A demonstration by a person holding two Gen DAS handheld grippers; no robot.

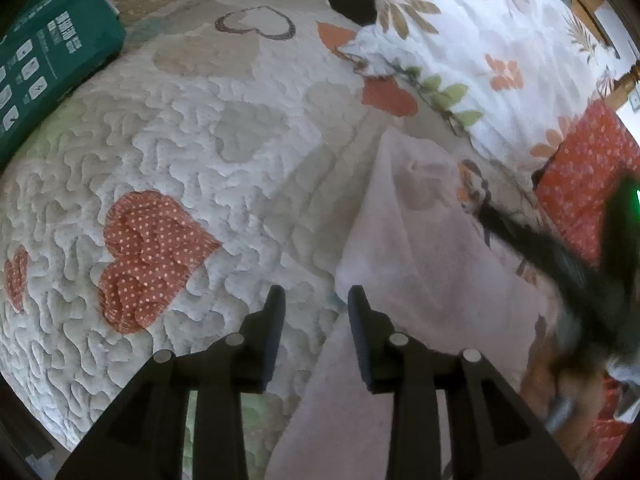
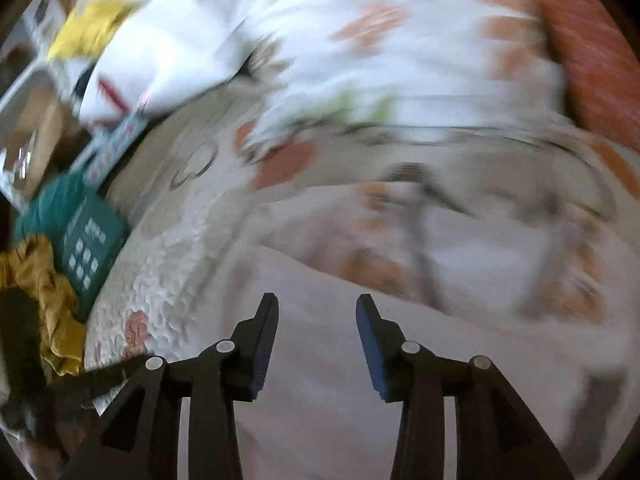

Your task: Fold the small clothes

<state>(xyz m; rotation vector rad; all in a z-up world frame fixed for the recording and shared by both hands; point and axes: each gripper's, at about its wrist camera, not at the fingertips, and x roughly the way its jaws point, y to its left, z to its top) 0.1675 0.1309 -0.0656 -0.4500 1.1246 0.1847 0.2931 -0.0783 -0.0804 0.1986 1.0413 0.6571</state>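
A pale pink garment [image 1: 420,264] lies on the quilted bedspread [image 1: 192,152] at centre right of the left wrist view. My left gripper [image 1: 316,300] is open and empty, hovering over the garment's left edge. The right gripper shows there as a dark blur [image 1: 568,272] at the right, over the garment's far side. In the right wrist view, heavily blurred, the pink garment [image 2: 320,320] spreads below my right gripper [image 2: 316,308], which is open and empty just above it.
A green package [image 1: 52,60] lies at the quilt's left edge and shows in the right wrist view [image 2: 80,236]. A floral pillow [image 1: 480,40] lies behind the garment, an orange dotted cloth [image 1: 588,176] to the right. Yellow fabric [image 2: 52,300] is bunched at the left.
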